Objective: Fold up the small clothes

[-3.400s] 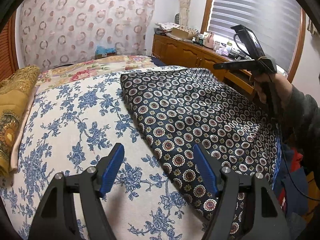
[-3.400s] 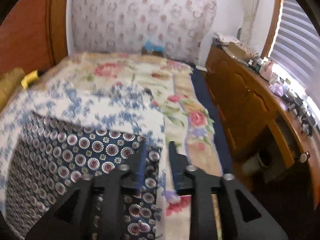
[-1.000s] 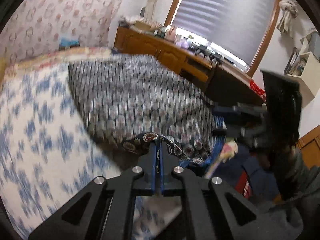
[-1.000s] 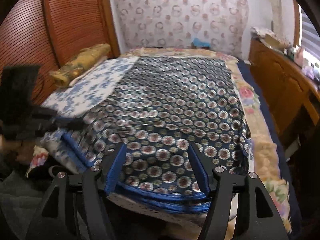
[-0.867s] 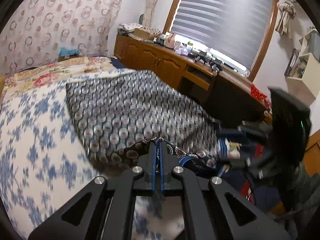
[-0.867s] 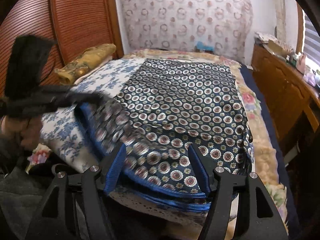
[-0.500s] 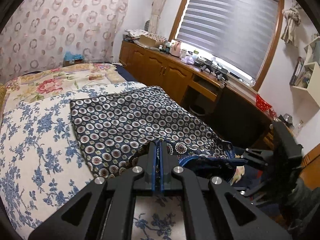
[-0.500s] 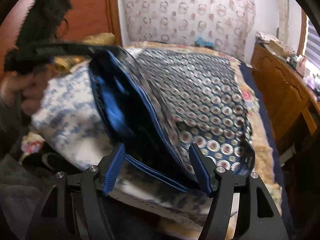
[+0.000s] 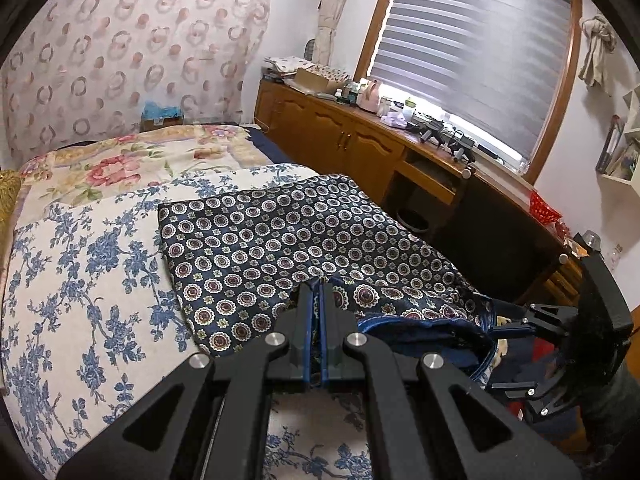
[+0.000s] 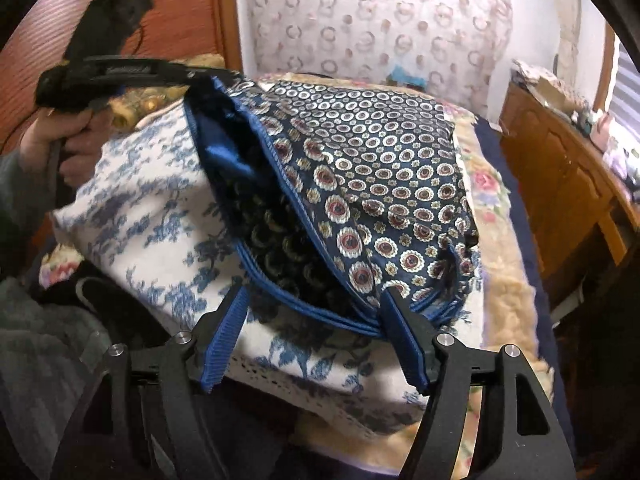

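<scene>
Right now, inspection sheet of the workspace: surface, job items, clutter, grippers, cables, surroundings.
Surface: bed with blue-floral sheet, rose-print cover behind.
Job's things: navy patterned garment, near corner lifted, blue lining showing.
Clutter: gold cushion at the bed's edge.
Grippers: left gripper shut on the garment's corner; right gripper open, jaws just widening, straddling the near hem without pressing.
Cables: nothing seen.
Surroundings: wooden cabinets with small items, blinds, patterned curtain.

Glossy silky garment (image 9: 280, 236), polished wooden cabinet (image 9: 340, 140)
</scene>
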{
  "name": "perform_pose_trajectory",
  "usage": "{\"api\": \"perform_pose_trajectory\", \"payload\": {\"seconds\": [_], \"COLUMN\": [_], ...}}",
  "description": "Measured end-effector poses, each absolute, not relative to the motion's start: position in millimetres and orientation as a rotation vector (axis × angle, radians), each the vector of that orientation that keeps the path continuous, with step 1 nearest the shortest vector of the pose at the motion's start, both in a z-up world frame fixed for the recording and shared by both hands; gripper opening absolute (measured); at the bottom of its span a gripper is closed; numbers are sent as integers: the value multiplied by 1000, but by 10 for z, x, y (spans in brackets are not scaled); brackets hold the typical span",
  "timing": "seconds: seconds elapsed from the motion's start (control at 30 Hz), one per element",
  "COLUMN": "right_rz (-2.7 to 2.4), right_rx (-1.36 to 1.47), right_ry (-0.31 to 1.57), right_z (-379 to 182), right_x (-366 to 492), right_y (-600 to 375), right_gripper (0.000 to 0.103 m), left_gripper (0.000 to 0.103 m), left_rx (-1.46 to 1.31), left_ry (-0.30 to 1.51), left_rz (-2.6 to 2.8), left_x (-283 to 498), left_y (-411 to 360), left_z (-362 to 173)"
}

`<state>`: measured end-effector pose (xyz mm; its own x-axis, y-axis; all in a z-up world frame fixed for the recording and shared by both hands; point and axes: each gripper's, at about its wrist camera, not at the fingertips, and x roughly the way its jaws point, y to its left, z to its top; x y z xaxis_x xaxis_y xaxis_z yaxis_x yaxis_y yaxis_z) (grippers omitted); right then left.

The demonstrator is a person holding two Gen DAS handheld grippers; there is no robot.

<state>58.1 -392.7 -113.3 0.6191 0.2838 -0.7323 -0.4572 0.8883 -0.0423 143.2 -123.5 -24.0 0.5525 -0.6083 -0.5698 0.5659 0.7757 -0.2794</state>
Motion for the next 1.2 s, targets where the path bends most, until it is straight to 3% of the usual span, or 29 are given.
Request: {"api": "perform_pose_trajectory", "payload": {"seconds": [0.4,0.5,0.53,0.57,0.97,1.2], "right_rz": [330,377,388,406,428,431], "right_rx": [-407,-409,-414,-418,-386,-392], "right_ry": [759,742,736,730,518,581], "right_z": [-1234,-1221,-1214,-1200,-518,-629], "right_x": [942,982,991,999,1815,2724], "right_y": [-4033,-4050,-4049,-4041,-3946,-3852], "right_gripper": [70,45,21,6,3,3], "left_gripper": [0,0,0,0,0,8], "left_rx": [-82,-87,-88,-90,-123,-96], "left_ry": [706,701,698,695,673,736], "left_rz": [-673,-675,-674,-671,-594,-556], "left_x": [1507,1515,1518,1531,2189,2669], "left_y": [-1149,-1118,-1109,-1087,-877,-855], "left_z": [-249,-230,-220,-207,32,-158]}}
